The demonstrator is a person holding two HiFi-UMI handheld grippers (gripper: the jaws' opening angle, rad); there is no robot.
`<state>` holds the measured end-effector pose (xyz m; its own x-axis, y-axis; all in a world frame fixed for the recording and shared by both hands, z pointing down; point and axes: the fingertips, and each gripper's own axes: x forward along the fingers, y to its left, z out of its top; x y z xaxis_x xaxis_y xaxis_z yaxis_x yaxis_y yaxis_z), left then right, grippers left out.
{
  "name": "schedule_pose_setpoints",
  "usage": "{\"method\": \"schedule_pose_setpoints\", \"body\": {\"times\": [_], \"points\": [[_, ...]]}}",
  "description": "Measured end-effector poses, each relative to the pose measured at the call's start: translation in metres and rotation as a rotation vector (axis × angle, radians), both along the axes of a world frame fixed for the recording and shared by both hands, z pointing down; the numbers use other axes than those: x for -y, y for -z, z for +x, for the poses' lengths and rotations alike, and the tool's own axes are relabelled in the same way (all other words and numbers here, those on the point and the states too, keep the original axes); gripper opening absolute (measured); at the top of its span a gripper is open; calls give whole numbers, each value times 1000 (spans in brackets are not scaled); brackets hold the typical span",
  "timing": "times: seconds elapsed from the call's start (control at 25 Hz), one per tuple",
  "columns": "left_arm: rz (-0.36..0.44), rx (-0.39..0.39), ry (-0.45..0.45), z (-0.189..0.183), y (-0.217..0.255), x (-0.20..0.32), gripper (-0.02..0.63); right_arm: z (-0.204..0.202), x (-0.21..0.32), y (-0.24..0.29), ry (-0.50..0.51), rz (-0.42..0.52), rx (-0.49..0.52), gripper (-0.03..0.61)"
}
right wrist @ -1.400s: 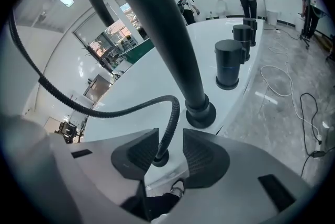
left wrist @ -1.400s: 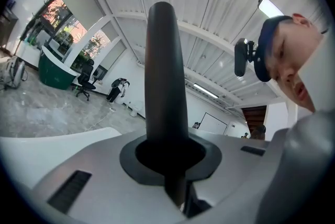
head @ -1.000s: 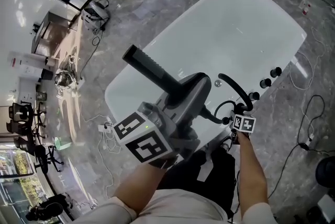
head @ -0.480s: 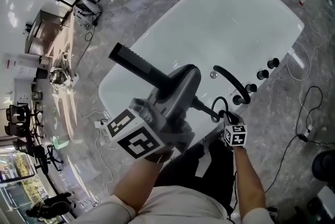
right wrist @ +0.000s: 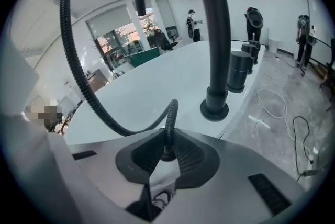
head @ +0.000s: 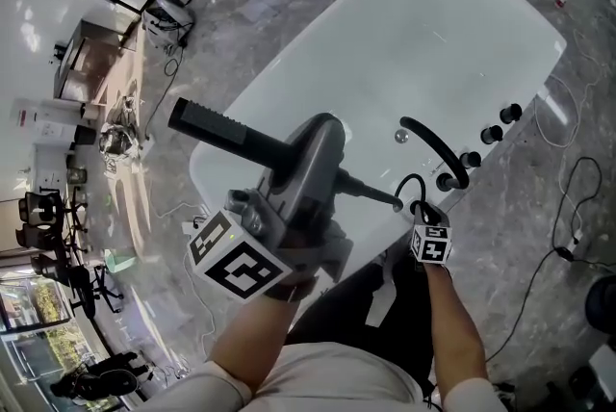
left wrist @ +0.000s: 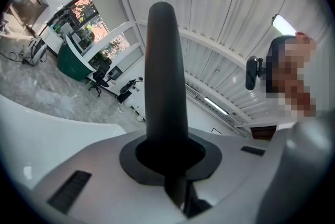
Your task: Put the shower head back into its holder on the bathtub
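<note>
Step in hand: carry the shower head [head: 226,133] to its holder. It is held level, over the 8 o'clock end of the bathtub [head: 423,44]. The left gripper [head: 318,148] has its jaws clenched on the handle. The right gripper [head: 420,213] has jaws that have just been closing, and they now grasp the hose [right wrist: 78,76]. Next move: swing the head toward the black fittings [head: 492,133] on the rim at 3 o'clock. Which one is the holder cannot be told.

Two grippers at a white bathtub.
The left gripper [head: 294,162] holds the black shower head [head: 217,126] above the bathtub [head: 404,25]; the right gripper [head: 420,208], its jaws just closing, grips the hose [head: 408,178] beside the faucet [head: 428,141].
</note>
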<state>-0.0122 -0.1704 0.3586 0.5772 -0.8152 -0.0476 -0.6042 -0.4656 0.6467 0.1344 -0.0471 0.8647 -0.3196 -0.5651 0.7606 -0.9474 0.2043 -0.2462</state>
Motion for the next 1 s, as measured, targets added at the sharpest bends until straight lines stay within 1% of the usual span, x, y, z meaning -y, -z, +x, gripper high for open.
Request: {"method": "schedule_pose_setpoints", "body": {"times": [0.08,0.16,0.2,0.24,0.28,0.32,0.36,0.4,0.44,0.52,0.6,0.72,0.8,0.88,0.92,0.96,1.0], "points": [[-9,2,1,-3,-3,-2,40,-9,-11,-3,97,0,-65,63],[-16,5,1,-6,-4,-3,40,-21,-16,-5,193,-28,-128,63],[-17,9,2,-7,-5,-4,40,-21,-17,-5,218,-49,-147,64],[-18,15,3,-6,-5,-4,40,-17,-18,-3,212,-66,-148,66],[-18,20,4,-5,-4,-3,40,-11,-18,2,186,-72,-136,78],[-20,20,5,-4,-4,-3,40,-6,-19,12,165,-59,-127,100],[-23,17,6,-4,-3,-3,40,-6,-19,24,174,-26,-134,106],[-27,12,6,-5,-3,-3,40,-13,-20,35,221,18,-157,106],[-31,7,6,-6,-2,-5,40,-24,-23,42,293,60,-186,110],[-32,0,7,-8,-1,-8,40,-49,-26,44,426,116,-230,115],[-27,-4,7,-9,2,-10,40,-68,-18,40,497,147,-252,126],[-22,-9,10,-13,5,-11,40,-89,-2,32,564,176,-281,146],[-26,-11,10,-14,5,-14,40,-95,4,27,593,188,-308,146],[-24,-15,10,-14,6,-15,40,-93,12,27,583,206,-324,139],[-21,-17,11,-14,7,-15,40,-90,17,29,571,216,-326,95],[-17,-19,13,-15,8,-15,40,-86,21,33,557,224,-326,69],[-14,-21,16,-17,9,-15,40,-83,24,38,542,231,-326,67]]}}
